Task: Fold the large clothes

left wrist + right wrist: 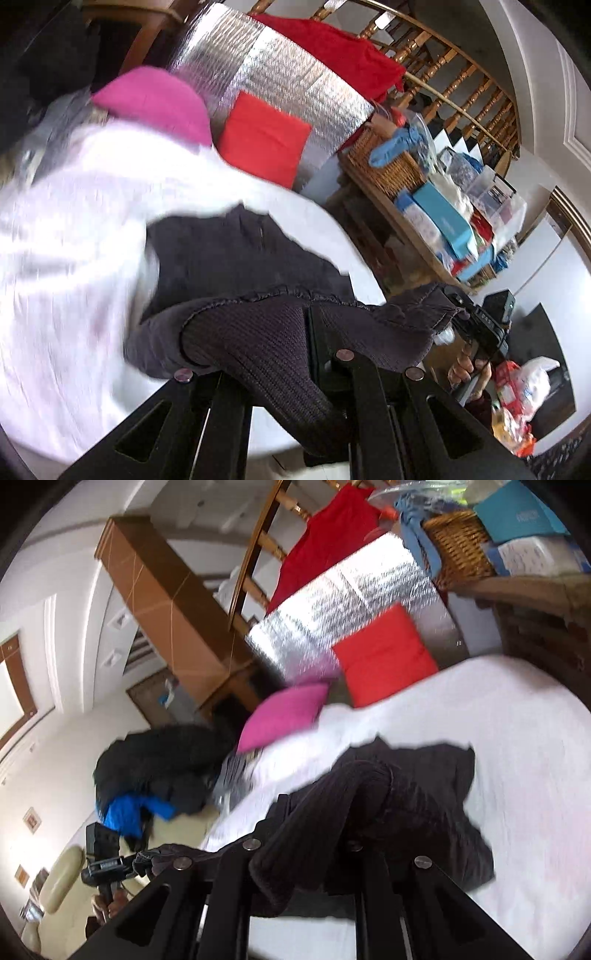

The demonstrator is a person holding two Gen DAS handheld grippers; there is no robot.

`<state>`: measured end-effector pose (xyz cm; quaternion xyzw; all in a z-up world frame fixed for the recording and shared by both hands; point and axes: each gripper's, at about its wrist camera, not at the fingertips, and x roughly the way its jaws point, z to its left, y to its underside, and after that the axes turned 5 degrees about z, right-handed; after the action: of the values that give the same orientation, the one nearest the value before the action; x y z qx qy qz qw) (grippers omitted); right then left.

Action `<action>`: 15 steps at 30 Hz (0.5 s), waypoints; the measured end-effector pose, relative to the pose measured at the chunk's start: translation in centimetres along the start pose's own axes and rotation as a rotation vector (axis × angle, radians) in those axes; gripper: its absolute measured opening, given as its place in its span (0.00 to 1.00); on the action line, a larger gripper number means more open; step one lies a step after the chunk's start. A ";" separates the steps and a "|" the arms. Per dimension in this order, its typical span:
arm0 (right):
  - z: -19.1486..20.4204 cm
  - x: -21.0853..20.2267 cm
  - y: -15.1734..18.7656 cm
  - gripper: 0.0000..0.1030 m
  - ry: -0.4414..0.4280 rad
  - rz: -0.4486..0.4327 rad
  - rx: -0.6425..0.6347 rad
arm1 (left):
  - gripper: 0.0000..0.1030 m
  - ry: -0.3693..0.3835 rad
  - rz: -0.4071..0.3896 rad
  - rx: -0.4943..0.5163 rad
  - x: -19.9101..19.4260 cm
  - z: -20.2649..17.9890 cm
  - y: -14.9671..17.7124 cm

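A dark purple-grey jacket [236,254] with ribbed knit cuffs hangs over a white bed sheet [74,258]. My left gripper [295,354] is shut on its ribbed hem, which drapes over the fingers. My right gripper [314,834] is shut on another ribbed part of the same jacket [424,775], lifted above the sheet [517,738]. The right gripper also shows at the right of the left wrist view [476,321], and the left gripper at the lower left of the right wrist view [107,864]. The jacket stretches between them.
A pink cushion [155,99] and a red cushion [262,136] lie at the bed's head against a silver foil panel [288,77]. A wicker basket [388,162] and boxes crowd a wooden shelf. A pile of dark and blue clothes [155,775] lies beside the bed.
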<state>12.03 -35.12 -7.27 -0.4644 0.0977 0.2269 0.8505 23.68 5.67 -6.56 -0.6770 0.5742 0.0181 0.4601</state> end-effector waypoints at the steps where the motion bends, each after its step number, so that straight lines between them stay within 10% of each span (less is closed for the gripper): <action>1: 0.1 0.9 -0.7 0.13 0.005 -0.016 -0.001 | 0.09 -0.009 -0.014 0.002 0.5 0.2 -1.4; 15: -6.3 12.4 -10.4 0.12 0.097 -0.197 0.074 | 0.09 -0.051 -0.151 -0.145 13.1 7.6 -13.1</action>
<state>28.18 -41.54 -7.62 -0.4506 0.1009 0.1156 0.8795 42.36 -0.53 -10.26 -0.7492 0.5070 0.0421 0.4241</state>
